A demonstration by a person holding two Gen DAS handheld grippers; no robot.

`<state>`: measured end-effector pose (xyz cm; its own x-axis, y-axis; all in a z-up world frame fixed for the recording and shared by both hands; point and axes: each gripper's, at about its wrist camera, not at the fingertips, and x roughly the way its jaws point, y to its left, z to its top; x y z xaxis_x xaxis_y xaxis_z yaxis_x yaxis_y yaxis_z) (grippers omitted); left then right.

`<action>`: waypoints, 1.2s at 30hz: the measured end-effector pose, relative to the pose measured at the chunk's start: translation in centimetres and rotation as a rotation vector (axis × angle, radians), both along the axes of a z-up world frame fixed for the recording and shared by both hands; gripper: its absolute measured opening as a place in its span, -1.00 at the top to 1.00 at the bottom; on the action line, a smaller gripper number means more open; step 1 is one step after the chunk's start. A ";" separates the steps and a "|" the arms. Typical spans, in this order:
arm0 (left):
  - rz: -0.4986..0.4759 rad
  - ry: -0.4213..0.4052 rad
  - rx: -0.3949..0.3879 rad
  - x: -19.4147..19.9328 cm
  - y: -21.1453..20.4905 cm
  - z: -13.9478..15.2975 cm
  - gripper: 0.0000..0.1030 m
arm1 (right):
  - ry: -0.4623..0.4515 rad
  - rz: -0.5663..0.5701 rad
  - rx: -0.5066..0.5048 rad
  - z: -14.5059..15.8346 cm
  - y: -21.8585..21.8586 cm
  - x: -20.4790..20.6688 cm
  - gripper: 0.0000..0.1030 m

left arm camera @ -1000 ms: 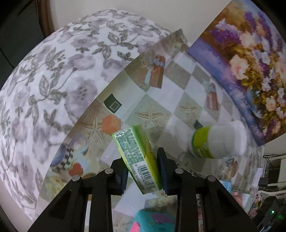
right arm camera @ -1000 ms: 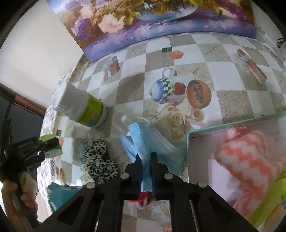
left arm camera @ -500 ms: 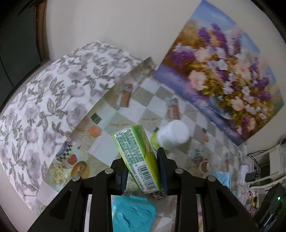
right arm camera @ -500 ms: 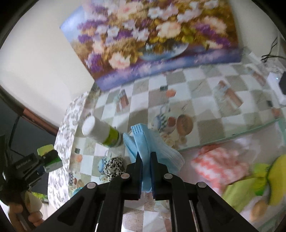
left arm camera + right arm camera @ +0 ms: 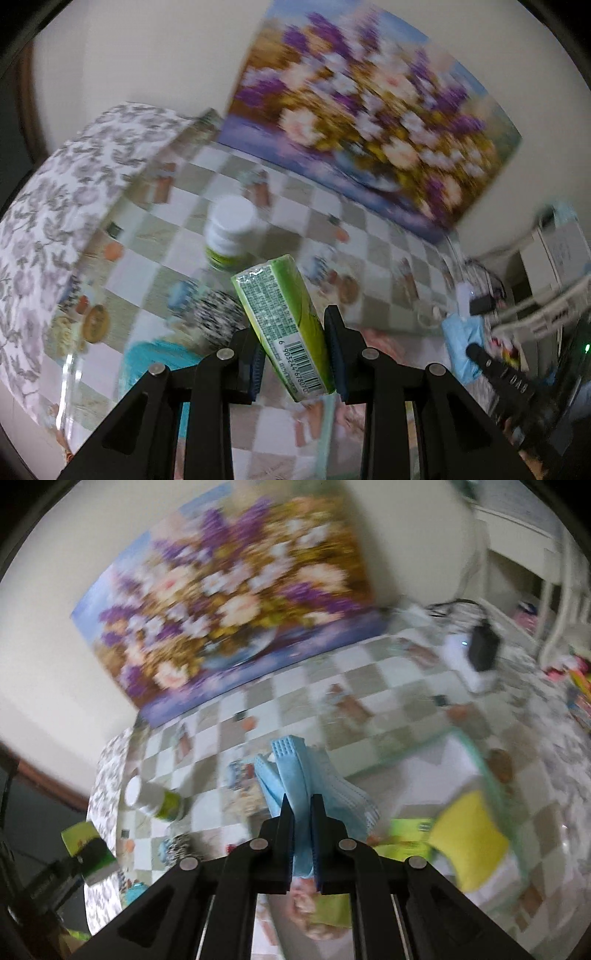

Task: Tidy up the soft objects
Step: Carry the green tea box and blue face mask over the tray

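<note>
My left tool (image 5: 293,354) pinches the light, squashy green plastic-wrapped tissue pack (image 5: 284,325) mid-body above the desk (image 5: 373,236), while my right tool (image 5: 303,814) clamps limp pale-blue pleated face masks (image 5: 295,771) mid-fold.

Cream wall (image 5: 155,55) w/ floral painting (image 5: 369,107), checkered tablecloth (image 5: 376,254).

One tissue pack (image 5: 284,325), one face mask (image 5: 295,775), one bottle (image 5: 231,236)

Motion blur smeared the flower painting (image 5: 229,602) and the tray's (image 5: 491,775) contents into yellow and green shapes, while the black-and-white patterned cloth (image 5: 216,310) sat partly hidden behind the green tissue pack (image 5: 286,325).
</note>
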<state>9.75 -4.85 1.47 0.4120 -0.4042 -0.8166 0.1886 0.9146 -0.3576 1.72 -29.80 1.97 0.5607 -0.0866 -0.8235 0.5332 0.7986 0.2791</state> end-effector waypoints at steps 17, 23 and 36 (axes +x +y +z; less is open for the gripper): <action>-0.272 0.143 -0.043 -3.1 -9.7 -5.6 0.39 | 0.020 -0.210 0.052 -1.4 -8.4 -6.1 0.84; -0.296 0.160 -0.016 -2.8 -11.2 -8.2 0.39 | 0.023 -0.210 0.091 -3.0 -9.4 -6.0 0.84; -0.331 0.197 -0.036 -1.9 -12.8 -11.5 0.39 | 0.073 -0.184 0.114 -6.2 -9.2 -4.3 0.84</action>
<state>7.85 -17.66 -10.04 0.0915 -0.5186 -0.8501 0.3962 0.8022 -0.4468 -2.56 -38.98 -4.21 0.4826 -0.0860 -0.8716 0.6888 0.6519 0.3171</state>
